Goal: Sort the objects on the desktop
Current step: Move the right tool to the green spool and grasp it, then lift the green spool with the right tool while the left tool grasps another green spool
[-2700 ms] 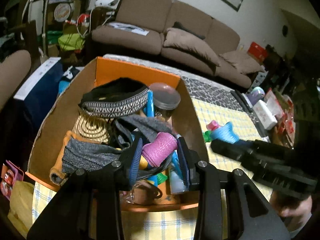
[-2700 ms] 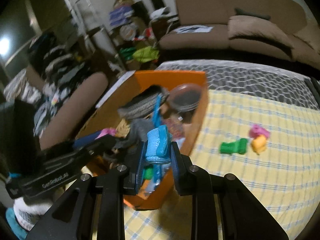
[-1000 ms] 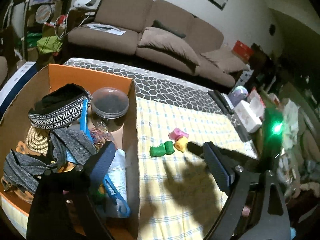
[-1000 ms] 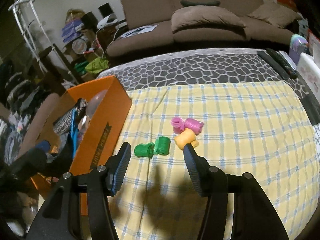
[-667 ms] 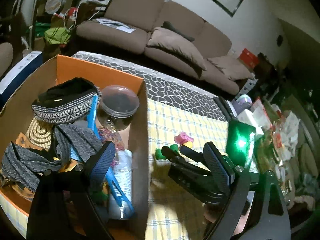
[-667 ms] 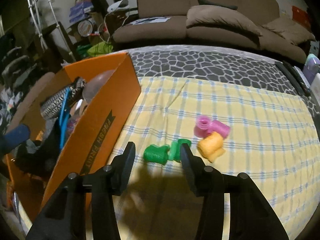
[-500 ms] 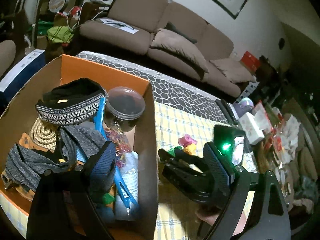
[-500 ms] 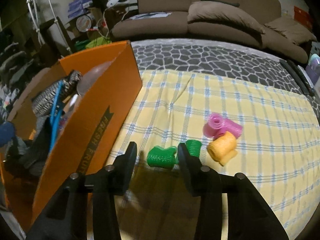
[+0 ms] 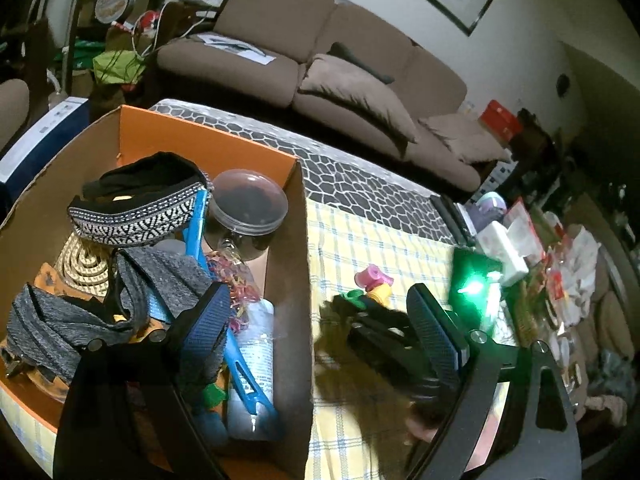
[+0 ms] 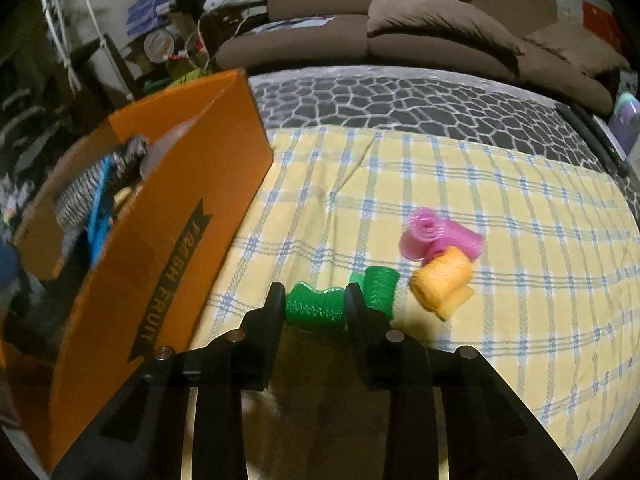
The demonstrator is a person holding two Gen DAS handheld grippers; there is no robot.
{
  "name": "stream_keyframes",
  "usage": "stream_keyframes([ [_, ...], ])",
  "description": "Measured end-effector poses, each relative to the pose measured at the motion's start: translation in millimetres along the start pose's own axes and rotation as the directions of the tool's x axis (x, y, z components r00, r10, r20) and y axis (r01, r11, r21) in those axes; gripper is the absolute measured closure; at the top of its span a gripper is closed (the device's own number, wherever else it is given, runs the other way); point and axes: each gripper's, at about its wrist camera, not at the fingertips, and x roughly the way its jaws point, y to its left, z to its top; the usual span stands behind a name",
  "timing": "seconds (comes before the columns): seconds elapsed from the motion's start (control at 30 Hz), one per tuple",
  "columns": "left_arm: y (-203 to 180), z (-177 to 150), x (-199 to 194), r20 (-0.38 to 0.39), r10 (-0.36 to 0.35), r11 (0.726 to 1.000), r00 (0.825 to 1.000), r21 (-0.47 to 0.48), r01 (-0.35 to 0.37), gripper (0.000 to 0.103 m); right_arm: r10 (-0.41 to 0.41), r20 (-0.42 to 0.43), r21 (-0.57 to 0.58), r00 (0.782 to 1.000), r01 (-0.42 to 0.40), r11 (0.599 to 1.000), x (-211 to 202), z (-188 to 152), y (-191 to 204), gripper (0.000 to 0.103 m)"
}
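Observation:
An orange cardboard box (image 9: 302, 264) holds headbands, a blue tool, a bottle and a lidded jar. My left gripper (image 9: 320, 324) is open and empty above the box's right wall. On the yellow checked cloth (image 10: 520, 208) lie several small rolls: two green, one pink (image 10: 436, 236), one orange (image 10: 440, 276). My right gripper (image 10: 314, 304) is low over the cloth, its fingers on either side of the nearer green roll (image 10: 314, 305), touching or nearly touching it. The other green roll (image 10: 380, 286) stands just to its right. The right gripper (image 9: 360, 316) also shows in the left wrist view, blurred.
The orange box (image 10: 180, 216) stands left of the rolls. A brown sofa (image 10: 420, 12) is behind the table. Boxes and packets (image 9: 504, 248) crowd the table's right edge. A black remote (image 10: 592, 128) lies at the far right.
My right gripper has dropped toward the cloth and narrowed around the nearer green roll. My left gripper has stayed open over the box, shifting slightly.

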Motion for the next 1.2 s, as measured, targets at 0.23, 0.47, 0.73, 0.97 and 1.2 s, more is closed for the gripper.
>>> stream_keyframes([
  [0.23, -16.6, -4.9, 5.2, -0.008, 0.003, 0.999, 1.0, 0.052, -0.003, 0.014, 0.028, 0.071, 0.106, 0.997, -0.035, 0.994, -55.1, 6.1, -34.1, 0.073],
  [0.47, -54.2, -17.4, 22.7, -0.032, 0.031, 0.984, 0.999, 0.177, -0.025, 0.013, -0.021, 0.098, 0.155, 0.995, 0.005, 0.988, -88.6, 6.6, -70.0, 0.073],
  [0.73, -101.2, -44.9, 68.5, -0.066, 0.128, 0.934, 0.99, 0.345, -0.097, 0.014, -0.036, 0.108, 0.211, 0.994, 0.013, 0.977, -106.1, 0.7, -107.9, 0.073],
  [0.97, -116.3, -57.1, 125.3, -0.082, 0.233, 0.889, 0.969, 0.423, -0.178, 0.025, -0.033, 0.113, 0.239, 0.993, 0.005, 0.971, -114.2, -3.9, -129.6, 0.073],
  [1.2, -111.4, -63.2, 174.9, -0.09, 0.35, 0.835, 0.933, 0.481, -0.267, 0.046, -0.017, 0.118, 0.258, 0.993, -0.014, 0.966, -117.0, -5.1, -137.2, 0.073],
])
